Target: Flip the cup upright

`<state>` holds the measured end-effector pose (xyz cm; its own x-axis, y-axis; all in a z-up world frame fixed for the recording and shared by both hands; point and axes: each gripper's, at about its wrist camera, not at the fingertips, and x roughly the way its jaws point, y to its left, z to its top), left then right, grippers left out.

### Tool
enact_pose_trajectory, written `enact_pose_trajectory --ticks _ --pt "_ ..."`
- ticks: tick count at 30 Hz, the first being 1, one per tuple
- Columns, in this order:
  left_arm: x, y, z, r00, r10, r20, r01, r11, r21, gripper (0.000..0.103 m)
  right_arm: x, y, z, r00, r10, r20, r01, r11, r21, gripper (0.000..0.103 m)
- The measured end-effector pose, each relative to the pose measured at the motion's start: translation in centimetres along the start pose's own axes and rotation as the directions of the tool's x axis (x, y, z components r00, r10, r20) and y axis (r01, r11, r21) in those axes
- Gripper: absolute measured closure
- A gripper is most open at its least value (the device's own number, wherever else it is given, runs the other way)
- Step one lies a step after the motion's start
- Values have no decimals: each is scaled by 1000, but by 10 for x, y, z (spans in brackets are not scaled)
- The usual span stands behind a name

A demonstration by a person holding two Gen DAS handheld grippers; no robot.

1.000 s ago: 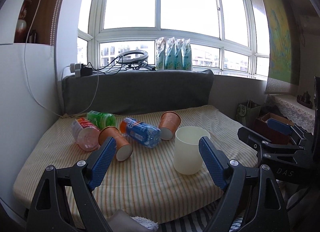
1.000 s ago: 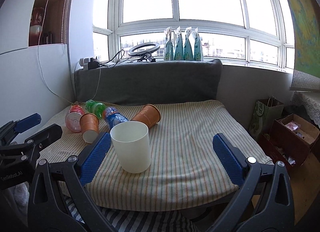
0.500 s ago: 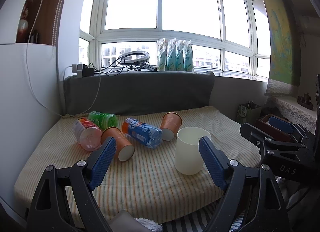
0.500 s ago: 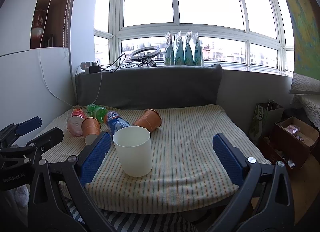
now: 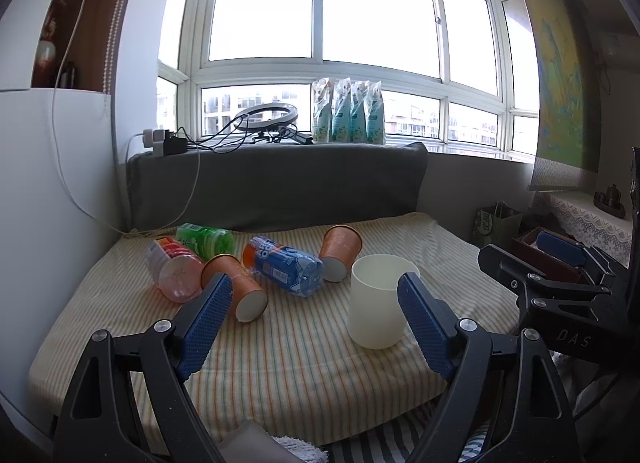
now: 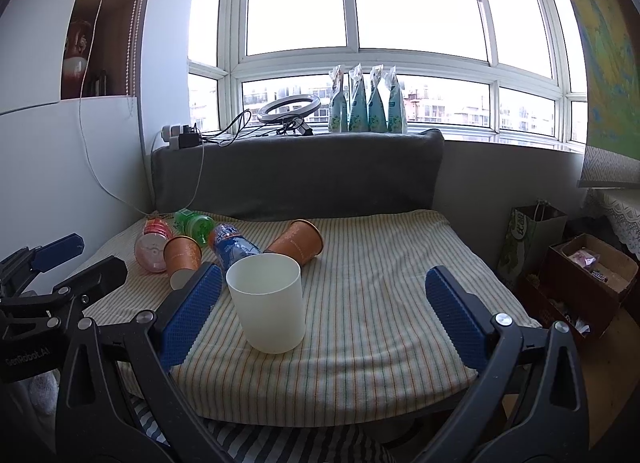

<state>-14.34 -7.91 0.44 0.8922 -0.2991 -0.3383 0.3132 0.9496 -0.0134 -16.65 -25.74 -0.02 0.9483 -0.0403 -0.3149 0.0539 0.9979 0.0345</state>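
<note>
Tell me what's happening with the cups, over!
Left gripper open, empty. Right gripper open, empty. White cup upright; two orange cups lying tipped among bottles.

Bright daylight from blown-out windows (image 5: 320,23), dimmer foreground, soft shadows, sharp focus, strong fisheye edge curvature

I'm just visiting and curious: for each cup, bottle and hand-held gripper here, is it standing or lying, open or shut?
White cup: upright, mouth up.
Near orange cup: on its side.
Far orange cup: on its side.
Blue bottle: lying down.
Green bottle: lying down.
Pink bottle: lying down.
Left hand-held gripper: open, holding nothing.
Right hand-held gripper: open, holding nothing.
</note>
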Motion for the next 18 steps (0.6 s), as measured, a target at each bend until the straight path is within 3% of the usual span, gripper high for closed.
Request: enact_pose_trajectory --ticks 18 --pt "0 0 0 1000 1 0 -1 1000 -3 18 -2 0 1 1000 -8 11 8 1000 0 0"
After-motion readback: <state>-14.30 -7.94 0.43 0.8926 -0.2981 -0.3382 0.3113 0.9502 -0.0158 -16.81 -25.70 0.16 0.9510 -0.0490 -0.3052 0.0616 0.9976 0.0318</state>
